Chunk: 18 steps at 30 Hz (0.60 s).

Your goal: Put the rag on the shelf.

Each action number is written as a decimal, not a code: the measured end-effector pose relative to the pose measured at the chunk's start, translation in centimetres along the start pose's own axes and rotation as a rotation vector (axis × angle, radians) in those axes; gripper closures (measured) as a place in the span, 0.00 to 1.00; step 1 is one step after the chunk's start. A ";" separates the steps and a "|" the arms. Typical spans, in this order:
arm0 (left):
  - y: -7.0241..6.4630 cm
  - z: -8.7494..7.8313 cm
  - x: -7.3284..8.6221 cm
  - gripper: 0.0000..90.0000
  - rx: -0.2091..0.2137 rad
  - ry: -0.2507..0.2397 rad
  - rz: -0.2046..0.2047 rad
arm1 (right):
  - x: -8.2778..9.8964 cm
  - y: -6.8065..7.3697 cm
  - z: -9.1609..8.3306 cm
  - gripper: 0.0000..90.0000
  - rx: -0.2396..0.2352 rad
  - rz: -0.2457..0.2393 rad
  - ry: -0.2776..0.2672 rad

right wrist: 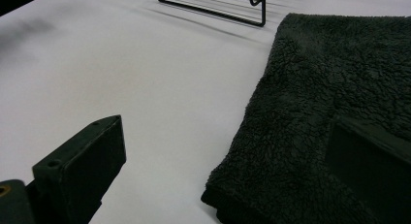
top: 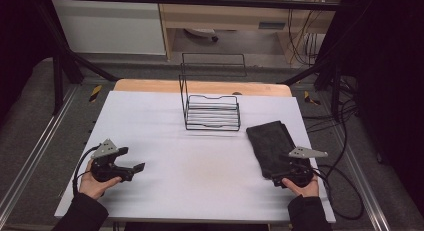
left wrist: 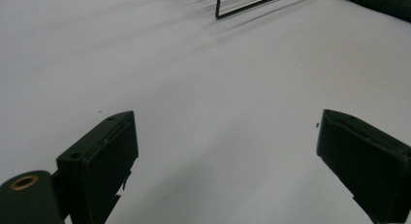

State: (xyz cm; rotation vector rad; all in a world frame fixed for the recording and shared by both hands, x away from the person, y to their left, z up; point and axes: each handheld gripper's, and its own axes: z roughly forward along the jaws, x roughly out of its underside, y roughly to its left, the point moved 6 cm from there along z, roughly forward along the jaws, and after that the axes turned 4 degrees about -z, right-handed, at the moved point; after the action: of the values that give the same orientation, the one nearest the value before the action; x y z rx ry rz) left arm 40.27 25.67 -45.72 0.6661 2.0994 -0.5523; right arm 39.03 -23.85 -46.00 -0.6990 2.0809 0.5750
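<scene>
Right now a dark fleecy towel (top: 271, 143) lies folded flat on the right side of the white surface (top: 200, 166), its near end under the right tongs (top: 281, 177). In the right gripper view the towel (right wrist: 329, 98) covers the right half of the picture; one jaw stands over the bare surface to its left, the other over the pile, and the fold's near corner lies between them. The jaws are spread wide and whether the right one rests on the pile I cannot tell, so the towel lies ungripped.

On the near left side, well apart from the towel, the left tongs (top: 136, 168) rest low over the surface in a person's hand (top: 95, 183), pointing to the right. Their own view shows the left tongs (left wrist: 228, 151) released, jaws wide, with bare white surface between them.

A black wire rack (top: 211, 110) stands at the far middle of the surface, just left of the towel's far end; its near corner shows at the top of both gripper views. Cables trail off the right edge of the surface to the floor
</scene>
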 end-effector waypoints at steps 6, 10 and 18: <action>0.0 -0.1 0.1 0.08 -0.004 0.003 0.003 | 0.0 0.1 0.1 0.03 0.007 0.004 0.003; 0.1 -0.1 0.1 0.08 -0.007 0.006 0.003 | 0.1 0.2 0.3 0.05 0.017 0.005 0.021; 0.2 0.1 0.3 0.08 -0.012 0.011 0.001 | 0.2 0.5 1.0 0.13 0.054 -0.032 0.059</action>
State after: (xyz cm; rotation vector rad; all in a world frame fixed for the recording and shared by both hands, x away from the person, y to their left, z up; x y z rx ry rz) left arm 40.27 25.82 -45.99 0.6652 2.1113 -0.5367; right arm 39.15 -22.91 -46.58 -0.7245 2.1280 0.4832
